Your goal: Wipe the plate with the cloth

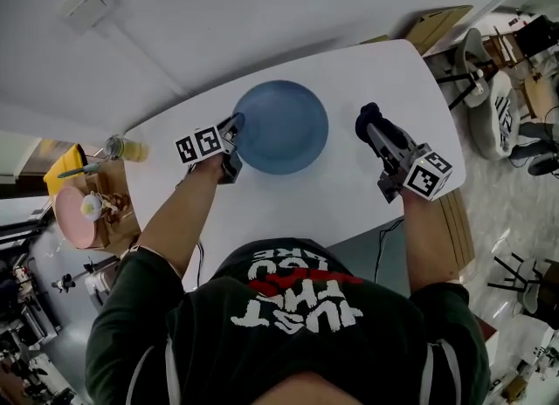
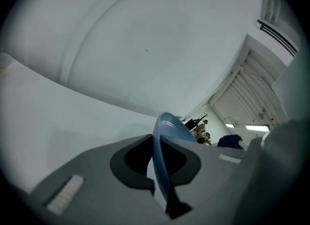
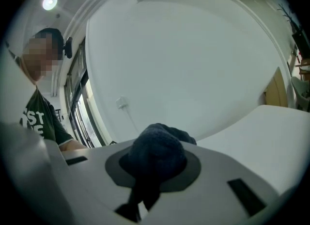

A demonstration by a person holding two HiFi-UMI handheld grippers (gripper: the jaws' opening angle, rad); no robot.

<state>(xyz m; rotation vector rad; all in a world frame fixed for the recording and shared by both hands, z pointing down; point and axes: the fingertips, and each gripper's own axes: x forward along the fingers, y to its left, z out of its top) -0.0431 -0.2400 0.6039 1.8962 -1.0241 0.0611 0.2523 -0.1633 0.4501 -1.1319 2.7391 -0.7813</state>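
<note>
A round blue plate [image 1: 281,126] lies over the middle of the white table [image 1: 349,72]. My left gripper [image 1: 236,124] is shut on the plate's left rim. In the left gripper view the plate [image 2: 167,136] stands edge-on between the jaws. My right gripper [image 1: 369,120] is to the right of the plate, apart from it, and is shut on a bunched dark blue cloth [image 1: 368,116]. The cloth [image 3: 157,151] bulges out of the jaws in the right gripper view.
A cluttered stand with a pink dish [image 1: 74,213] and a bottle [image 1: 122,147] sits left of the table. A cardboard box [image 1: 437,24] stands behind the table's far right corner, and chairs [image 1: 502,111] stand to the right. A white wall lies behind the table.
</note>
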